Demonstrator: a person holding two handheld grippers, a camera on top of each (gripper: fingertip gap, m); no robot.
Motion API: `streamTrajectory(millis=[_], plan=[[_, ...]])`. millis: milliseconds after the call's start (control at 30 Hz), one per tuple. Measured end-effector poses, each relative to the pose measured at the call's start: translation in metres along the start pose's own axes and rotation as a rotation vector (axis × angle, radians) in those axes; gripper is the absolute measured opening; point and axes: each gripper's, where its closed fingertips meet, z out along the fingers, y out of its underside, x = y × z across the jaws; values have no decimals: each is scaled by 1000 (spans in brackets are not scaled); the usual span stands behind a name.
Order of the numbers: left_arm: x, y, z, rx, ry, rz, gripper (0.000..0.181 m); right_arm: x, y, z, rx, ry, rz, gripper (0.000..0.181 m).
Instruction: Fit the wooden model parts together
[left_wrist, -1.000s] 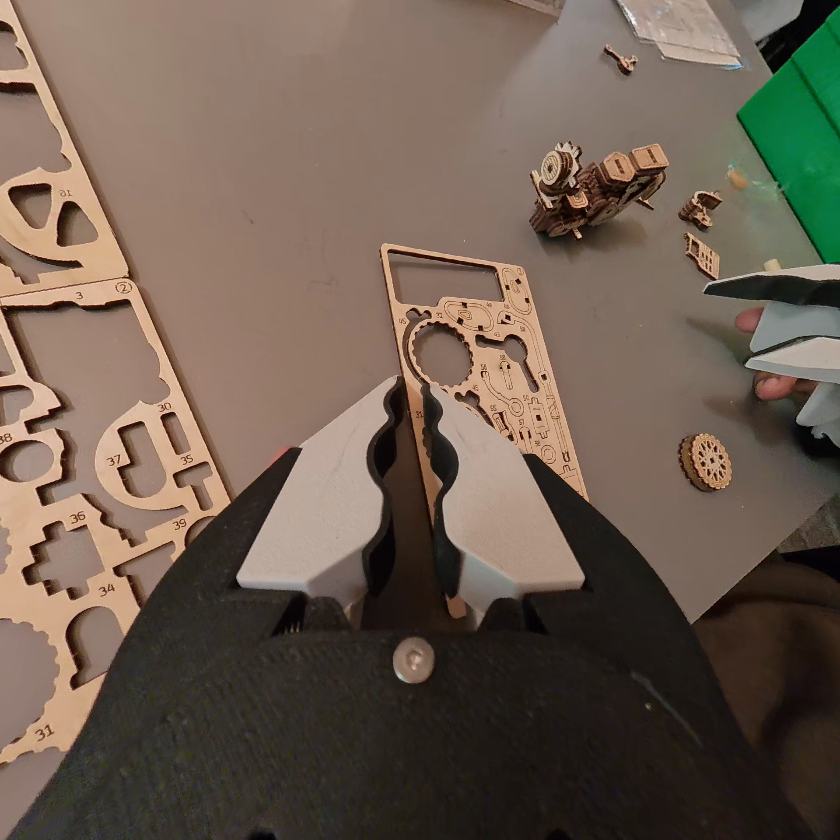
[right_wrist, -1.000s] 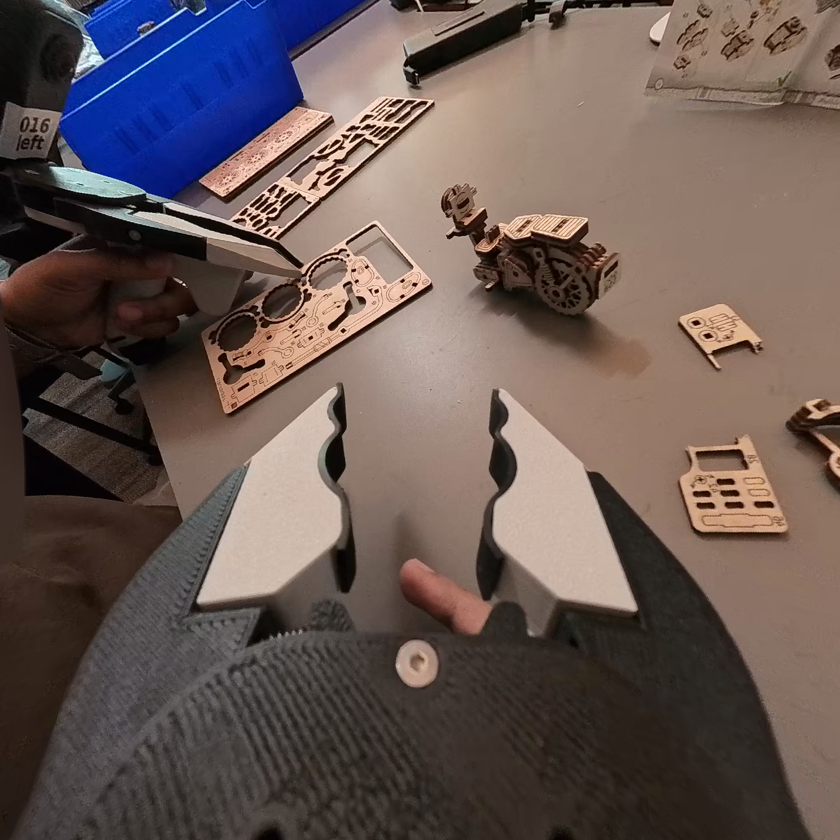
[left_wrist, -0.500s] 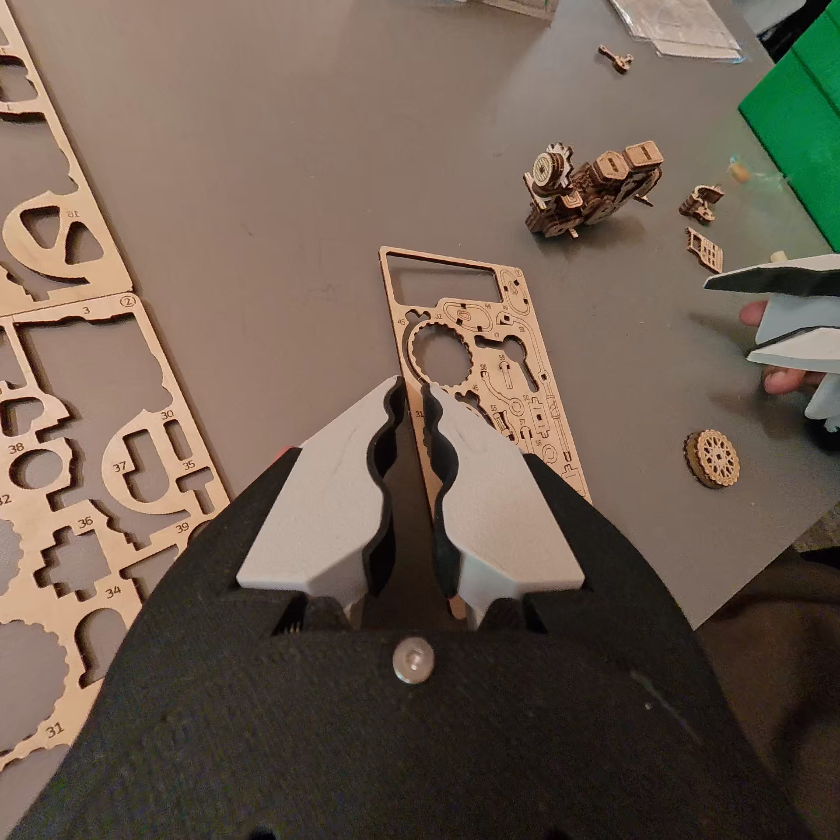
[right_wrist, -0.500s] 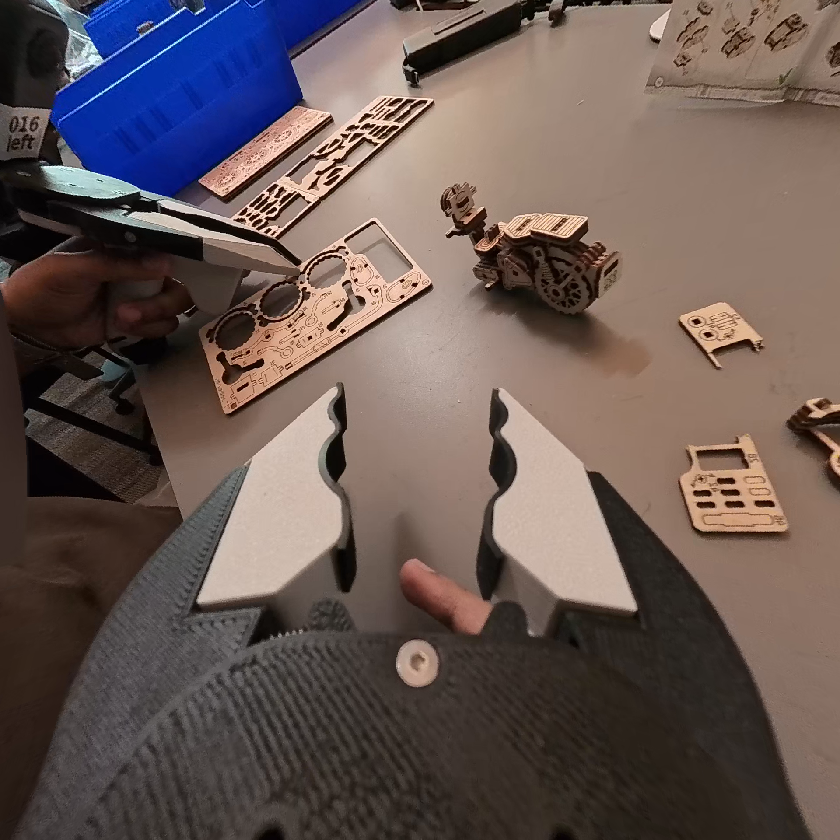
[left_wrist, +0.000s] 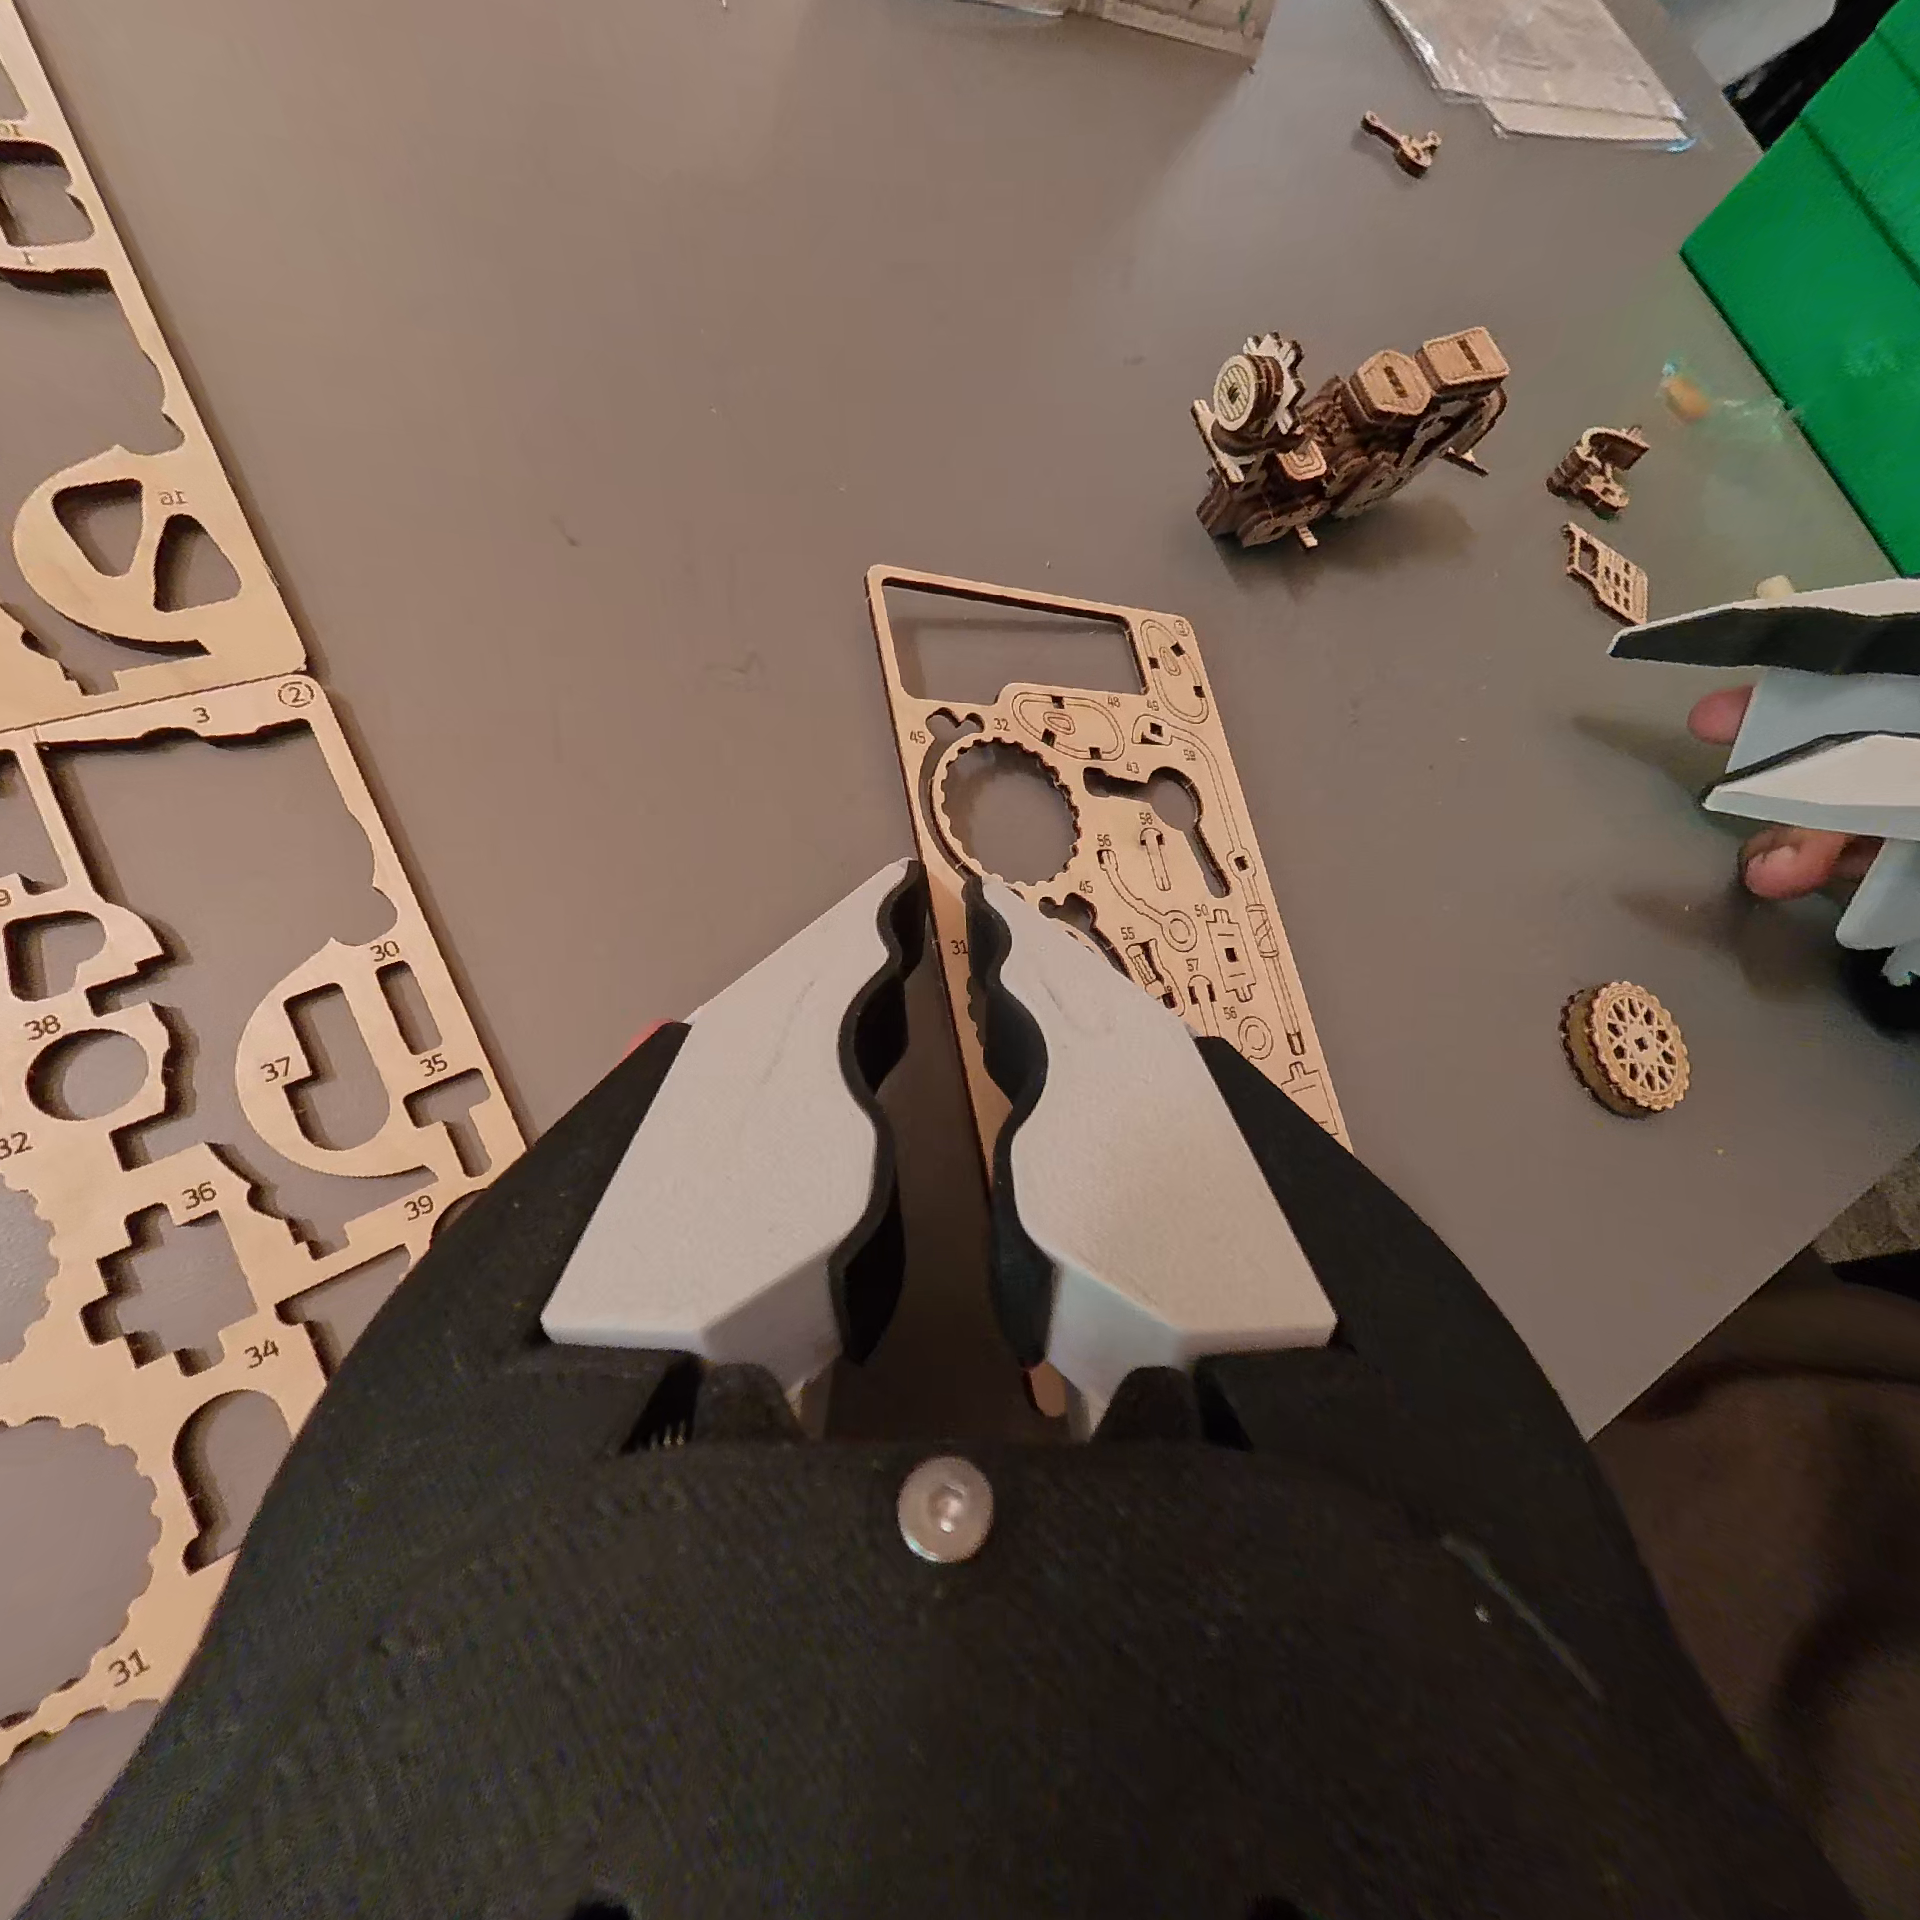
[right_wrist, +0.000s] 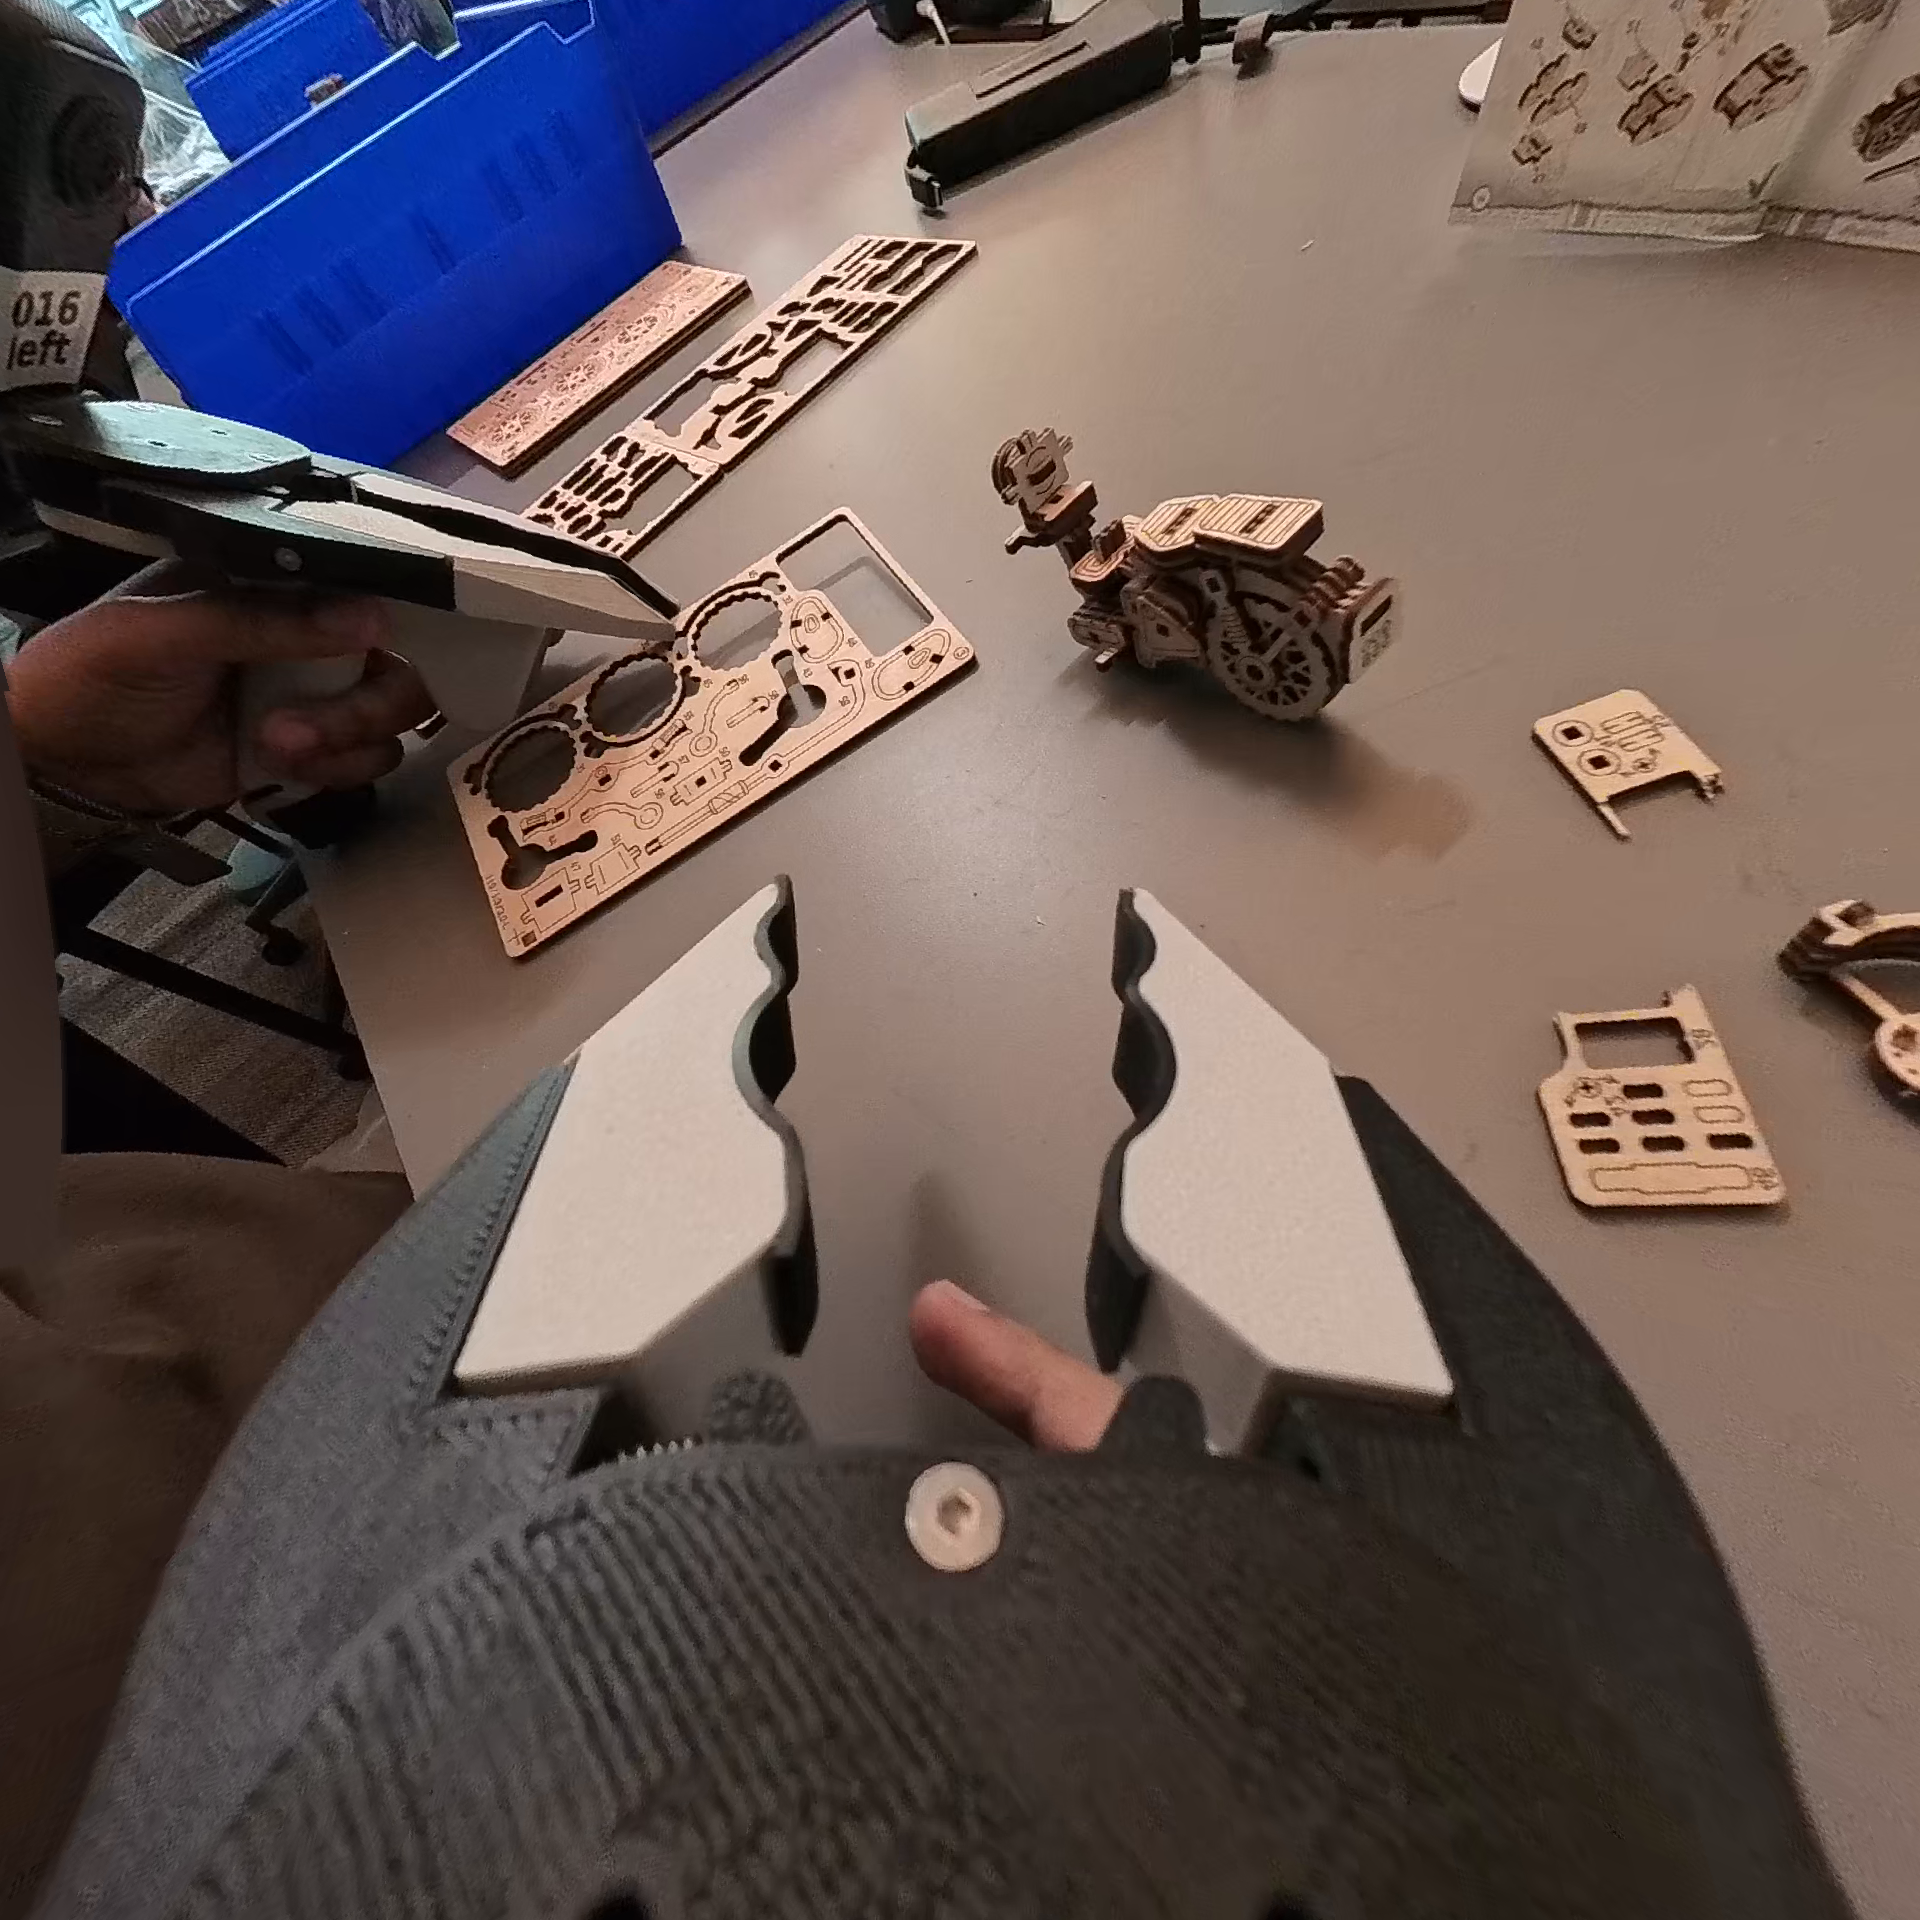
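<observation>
Left tool (left_wrist: 943, 883): nearly closed, holds nothing, tips above part sheet (left_wrist: 1049, 665).
Sheet axis: runs straight ahead of it.
Right tool (right_wrist: 954, 914): wide open, empty, farther off.

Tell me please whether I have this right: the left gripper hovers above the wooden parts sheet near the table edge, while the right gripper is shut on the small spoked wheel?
Not quite. The right gripper is open and holds nothing, as the right wrist view shows; the small spoked wheel lies loose on the table, seen in the left wrist view. The rest stands: the left gripper hovers above the wooden parts sheet near the table edge.
</observation>
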Motion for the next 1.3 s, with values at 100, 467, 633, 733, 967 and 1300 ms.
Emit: streamTrajectory(millis=[100, 467, 633, 733, 967, 1300], plan=[[0, 0, 0, 1, 0, 2, 6, 0, 0, 0, 1, -1, 2, 60], [0, 0, 0, 0, 0, 2, 6, -1, 0, 0, -2, -4, -4, 60], [0, 0, 0, 1, -2, 4, 6, -1, 1, 0, -3, -5, -5, 60], [0, 0, 0, 0, -4, 3, 6, -1, 0, 0, -1, -6, -7, 60], [0, 0, 0, 1, -5, 4, 6, -5, 0, -1, 5, -16, -29, 59], [0, 0, 0, 0, -6, 4, 6, -21, 0, -1, 15, -58, -140, 57]])
